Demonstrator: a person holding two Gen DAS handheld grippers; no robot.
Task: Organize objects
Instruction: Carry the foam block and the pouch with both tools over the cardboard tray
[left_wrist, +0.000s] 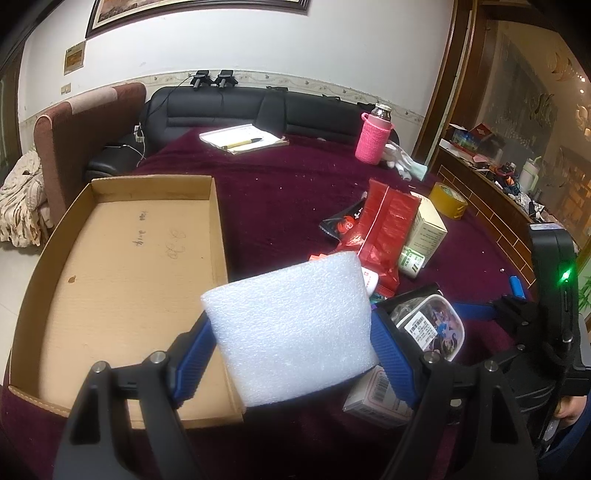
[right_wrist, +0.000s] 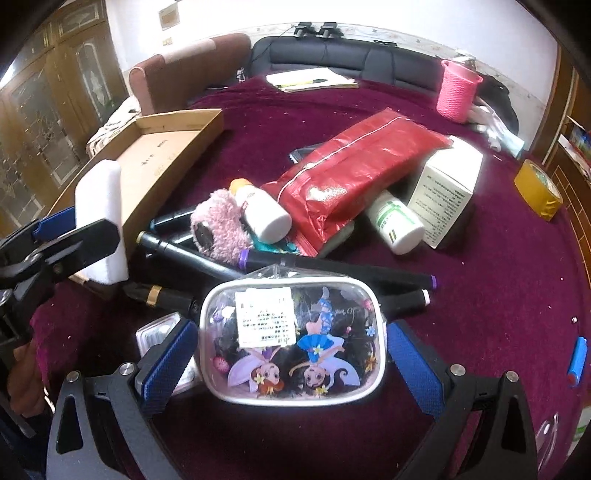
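Observation:
My left gripper (left_wrist: 291, 328) is shut on a white foam block (left_wrist: 295, 332) and holds it above the right edge of an empty cardboard tray (left_wrist: 122, 266). The block also shows in the right wrist view (right_wrist: 99, 218), beside the tray (right_wrist: 166, 162). My right gripper (right_wrist: 291, 343) is shut on a clear pouch with cartoon girls (right_wrist: 295, 343), low over the maroon tablecloth (right_wrist: 498, 280). The pouch also shows in the left wrist view (left_wrist: 432, 325). Behind the pouch lies a pile: black markers (right_wrist: 332, 266), a pink plush (right_wrist: 221, 229), white bottles (right_wrist: 264, 212), a red bag (right_wrist: 354, 166), a white box (right_wrist: 447, 195).
A pink knit bottle sleeve (left_wrist: 373, 140), a notebook with pen (left_wrist: 243, 138) and a yellow tape roll (left_wrist: 447, 199) sit farther back. A small boxed item (left_wrist: 376, 395) lies under my left gripper. A blue lighter (right_wrist: 576, 358) lies at the right. A black sofa (left_wrist: 229, 107) stands behind the table.

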